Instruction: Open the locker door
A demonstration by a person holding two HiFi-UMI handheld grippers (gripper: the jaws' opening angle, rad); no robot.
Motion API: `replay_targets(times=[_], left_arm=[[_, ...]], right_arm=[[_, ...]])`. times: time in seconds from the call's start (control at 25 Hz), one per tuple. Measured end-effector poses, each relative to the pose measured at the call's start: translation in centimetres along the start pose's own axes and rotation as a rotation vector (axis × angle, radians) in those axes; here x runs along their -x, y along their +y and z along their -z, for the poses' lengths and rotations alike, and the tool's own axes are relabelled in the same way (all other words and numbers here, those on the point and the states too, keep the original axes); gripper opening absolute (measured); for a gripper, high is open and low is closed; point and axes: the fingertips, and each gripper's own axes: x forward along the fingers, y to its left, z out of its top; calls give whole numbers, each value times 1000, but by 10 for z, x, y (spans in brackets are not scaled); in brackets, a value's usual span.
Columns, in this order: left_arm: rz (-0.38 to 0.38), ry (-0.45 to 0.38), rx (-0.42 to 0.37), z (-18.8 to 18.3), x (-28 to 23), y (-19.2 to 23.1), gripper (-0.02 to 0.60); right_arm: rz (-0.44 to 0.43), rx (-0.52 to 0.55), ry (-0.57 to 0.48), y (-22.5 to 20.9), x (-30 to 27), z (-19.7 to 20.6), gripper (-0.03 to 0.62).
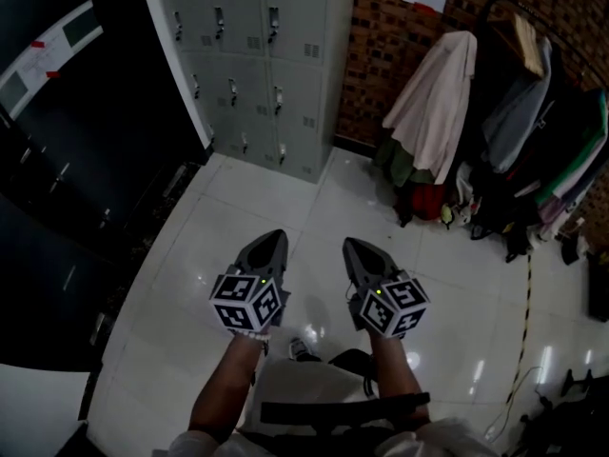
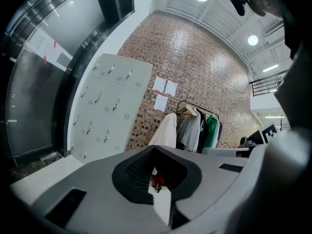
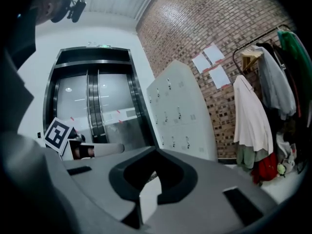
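A grey bank of lockers (image 1: 257, 55) with small latch handles stands against the far wall, all doors closed. It also shows in the left gripper view as the lockers (image 2: 107, 106) and in the right gripper view as the lockers (image 3: 178, 113). My left gripper (image 1: 269, 243) and right gripper (image 1: 354, 248) hover side by side over the white floor, well short of the lockers and pointing toward them. Both have their jaws together with nothing between them, as the left gripper (image 2: 155, 148) and right gripper (image 3: 155, 151) show in their own views.
A brick wall (image 1: 400, 36) runs right of the lockers. A clothes rack (image 1: 533, 112) hung with coats, a white one (image 1: 438, 93) among them, fills the right side. Dark glass doors (image 1: 76, 160) line the left. A yellow cable (image 1: 526, 331) lies on the tiled floor.
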Motion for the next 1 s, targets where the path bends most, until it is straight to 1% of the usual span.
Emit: replay_targets(times=[0.12,0.28,0.4,0.56,0.68,0.8,0.88,1.0], left_arm=[[-9,-2,-1,-10,-12,18,-2],[-42,-10,3,-20,-33,42,-2],[-58,-14,-5,-30,-59,59,-2],[-82,-33,-22,-47,-102,84,-2],[-110,-48,-25,-67,-142,105,-2],[-135,-61,-27,-93,-181,125,-2],[-141,-68,-33,-109,-206,136,-2],[-137,-79,-23,-125,-243,148,-2]], right_arm=[[-14,2,-2,-3,-27,-7,8],[-41,-16,-3,-15,-66,-12,8],[-63,-24,0,-29,-100,-18,8],[-99,-6,7,-54,-156,-29,8],[-121,17,-2,-78,-202,-52,8],[-121,47,-24,-101,-246,-84,8],[-118,60,-34,-115,-273,-102,9],[-121,61,-35,-137,-308,-114,17]])
